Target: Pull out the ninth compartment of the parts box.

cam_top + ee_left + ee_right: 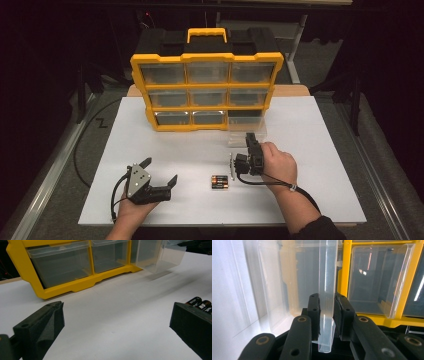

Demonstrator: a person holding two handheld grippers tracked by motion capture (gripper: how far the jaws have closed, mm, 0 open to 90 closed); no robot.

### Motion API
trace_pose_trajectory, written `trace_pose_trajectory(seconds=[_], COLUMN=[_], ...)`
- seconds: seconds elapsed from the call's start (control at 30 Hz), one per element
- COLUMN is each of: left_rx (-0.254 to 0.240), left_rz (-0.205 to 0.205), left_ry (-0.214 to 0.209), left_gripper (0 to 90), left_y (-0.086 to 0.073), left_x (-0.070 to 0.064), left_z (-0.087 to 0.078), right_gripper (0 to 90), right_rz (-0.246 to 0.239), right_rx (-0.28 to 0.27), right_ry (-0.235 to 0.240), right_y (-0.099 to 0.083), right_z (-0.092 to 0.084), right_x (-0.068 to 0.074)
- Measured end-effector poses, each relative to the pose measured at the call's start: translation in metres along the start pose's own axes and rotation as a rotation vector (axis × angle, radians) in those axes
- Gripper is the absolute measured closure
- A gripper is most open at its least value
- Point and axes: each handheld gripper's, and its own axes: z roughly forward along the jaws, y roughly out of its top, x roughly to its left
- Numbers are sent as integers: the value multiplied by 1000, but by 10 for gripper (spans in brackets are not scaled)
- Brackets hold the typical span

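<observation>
A white table top (310,125) is sitting on a grey floor (55,165). The room behind is looking very dark. A black cable (80,145) is curling on the floor.

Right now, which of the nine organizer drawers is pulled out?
The bottom-right drawer of the yellow organizer: it juts forward over the white table, its front lip pinched by the right hand-held gripper. The other eight sit flush in the frame.
</observation>
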Motion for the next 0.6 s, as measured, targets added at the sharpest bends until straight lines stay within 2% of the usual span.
trace_pose_trajectory(seconds=[0.13,0.27,0.33,0.6], left_rx=[2,1,1,6], left_rz=[2,-1,-2,-3], left_ry=[-1,0,2,2], left_gripper=[4,4,4,3], left_y=[0,-1,-1,-1], left_x=[0,0,0,1], left_z=[0,0,0,1], right_gripper=[757,649,626,513], right_rz=[10,22,23,41], right_rx=[-4,-10,-16,-13], right_ry=[2,23,36,69], right_y=[0,-1,-2,-18], right_z=[1,-2,-4,-17], right_x=[-1,-2,-2,3])
